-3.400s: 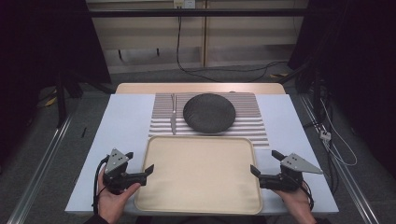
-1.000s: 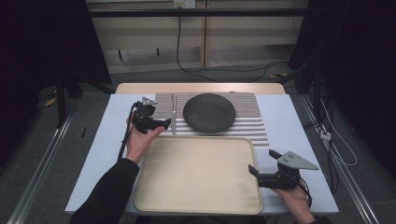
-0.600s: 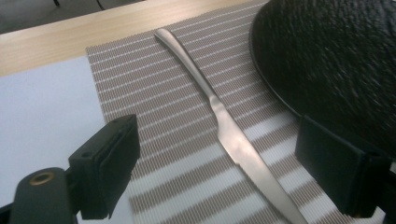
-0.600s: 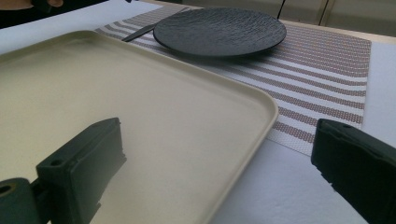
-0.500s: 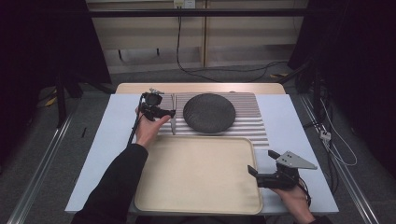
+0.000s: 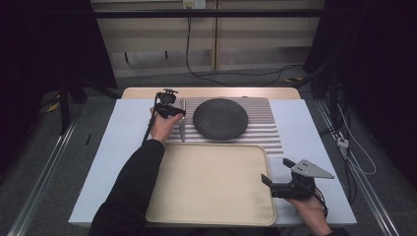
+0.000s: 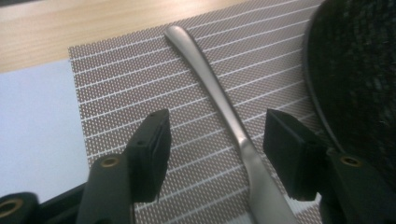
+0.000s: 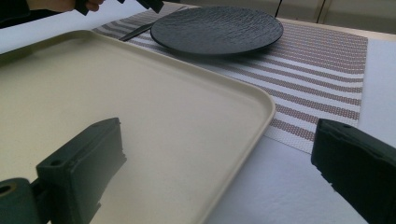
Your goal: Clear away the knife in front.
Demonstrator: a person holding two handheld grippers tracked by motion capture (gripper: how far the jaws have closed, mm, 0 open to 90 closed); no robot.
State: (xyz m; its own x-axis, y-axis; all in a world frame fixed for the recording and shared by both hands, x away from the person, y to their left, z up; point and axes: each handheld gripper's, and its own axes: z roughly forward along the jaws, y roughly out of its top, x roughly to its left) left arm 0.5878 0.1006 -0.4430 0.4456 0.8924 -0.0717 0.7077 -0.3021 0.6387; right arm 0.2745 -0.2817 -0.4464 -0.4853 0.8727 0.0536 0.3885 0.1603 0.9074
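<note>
A silver utensil point(image 6: 182, 129) lies on the striped placemat point(image 6: 260, 130), just left of the round black plate point(image 6: 220, 118). In the left gripper view its handle point(image 7: 219, 100) runs between the two jaws, with the plate point(image 7: 359, 79) at the right. My left gripper point(image 6: 180, 113) hovers open over the handle, its jaws on either side and apart from it. My right gripper point(image 6: 268, 186) is open at the right rim of the cream tray point(image 6: 216, 146), near the table's front. In the right gripper view the jaws point(image 8: 215, 154) frame the tray rim point(image 8: 261, 100) with nothing between them.
The white table sheet point(image 6: 123, 147) surrounds the placemat and tray. A strip of bare wood point(image 6: 211, 92) runs along the far edge. Cables lie on the floor behind and to the right of the table. Dark curtains stand on both sides.
My left gripper has left the tray's front left corner and travelled to the back, ending over the utensil's handle. The right gripper has barely shifted.
</note>
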